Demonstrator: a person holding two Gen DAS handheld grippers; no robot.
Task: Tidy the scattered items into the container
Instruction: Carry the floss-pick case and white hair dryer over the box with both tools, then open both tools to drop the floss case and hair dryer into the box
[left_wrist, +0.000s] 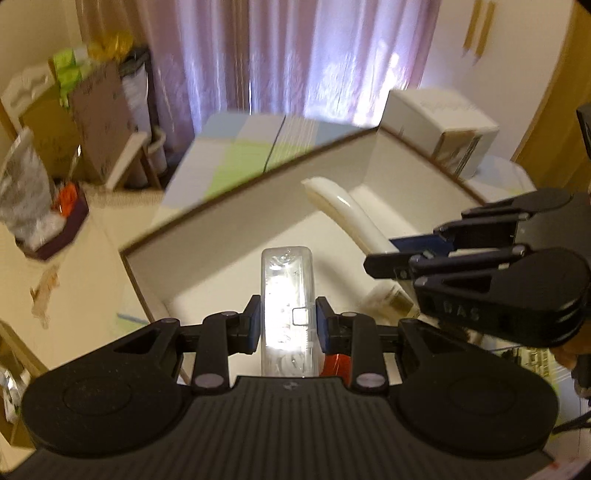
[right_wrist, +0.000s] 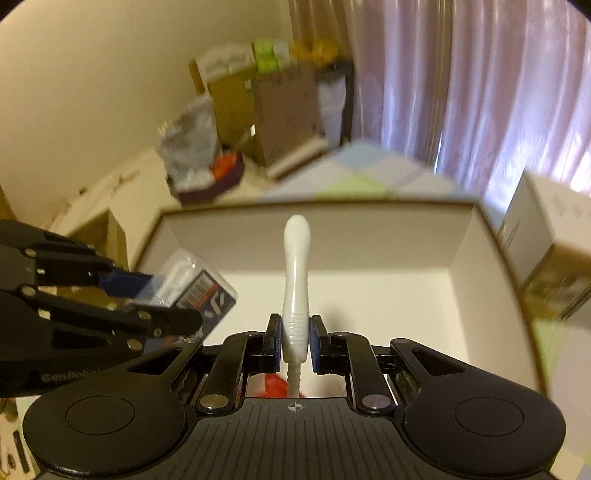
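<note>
My left gripper (left_wrist: 286, 325) is clenched on a clear plastic case (left_wrist: 286, 302), jaws pressing its two long sides approx. in the middle; the case sticks forward, above the near part of the box. In the right wrist view the same case (right_wrist: 192, 284) shows a printed label w/ red and dark blue, tilted, held over the left wall of the box.

My right gripper (right_wrist: 294, 339) is grasping a white ribbed handle (right_wrist: 295, 273), some kind of white plastic tool, I cannot tell which. It is upright between the pads, tip pointing to the far wall. From the left view this white tool (left_wrist: 351, 214) is seen lying across, over the inside of the box.

The container is an open cardboard box (right_wrist: 480, 236), white inside, brown rim. Its floor looks bare in both views, except something red (right_wrist: 275, 386) just under the right gripper; too hidden to name, and I cannot tell if it is inside.

My judgement: early to middle stage. Two items are in hand and above the box, not yet released. Left to do: let go both, then check the table for other items, which these views hardly show
</note>
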